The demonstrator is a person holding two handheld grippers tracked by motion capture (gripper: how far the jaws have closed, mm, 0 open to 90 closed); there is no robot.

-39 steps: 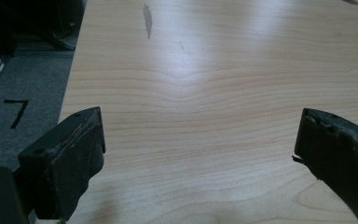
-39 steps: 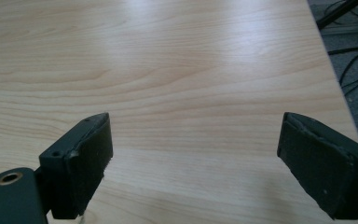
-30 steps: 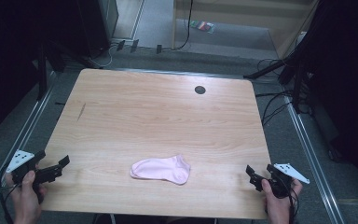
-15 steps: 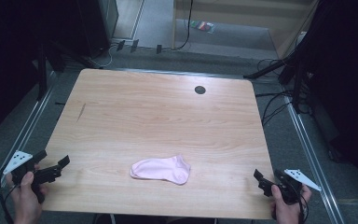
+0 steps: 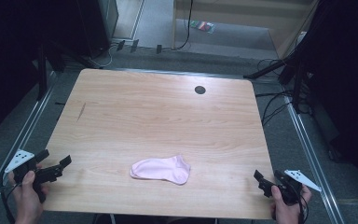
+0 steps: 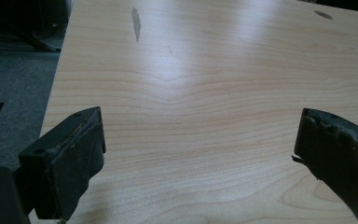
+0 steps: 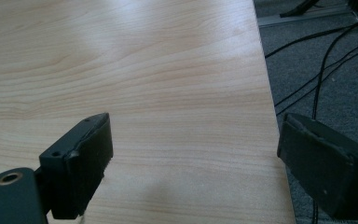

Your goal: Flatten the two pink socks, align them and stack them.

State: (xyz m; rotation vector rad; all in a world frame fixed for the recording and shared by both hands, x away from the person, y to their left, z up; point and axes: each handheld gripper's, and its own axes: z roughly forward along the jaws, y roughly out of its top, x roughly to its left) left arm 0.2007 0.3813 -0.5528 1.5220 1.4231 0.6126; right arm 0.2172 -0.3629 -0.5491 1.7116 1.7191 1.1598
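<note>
A pink sock (image 5: 161,169) lies flat on the wooden table (image 5: 168,116), near the middle of its front edge. My left gripper (image 5: 54,161) is held at the front left corner, jaws wide open with nothing between them; in the left gripper view its fingers (image 6: 67,158) frame bare wood. At the front right corner my right gripper (image 5: 266,177) is also open and holds nothing. Its own view has the fingers (image 7: 81,158) spread across the table's right edge (image 7: 265,88). Both grippers are well apart from the sock.
A dark round hole (image 5: 199,89) sits near the table's far edge, and a dark streak (image 5: 82,111) marks the left side. Cables (image 7: 317,60) run over the grey floor to the right. Metal rails (image 5: 307,149) flank the table.
The right gripper has drawn back toward the front right corner and slightly outward. The left gripper has shifted a little toward the front. The sock has not moved.
</note>
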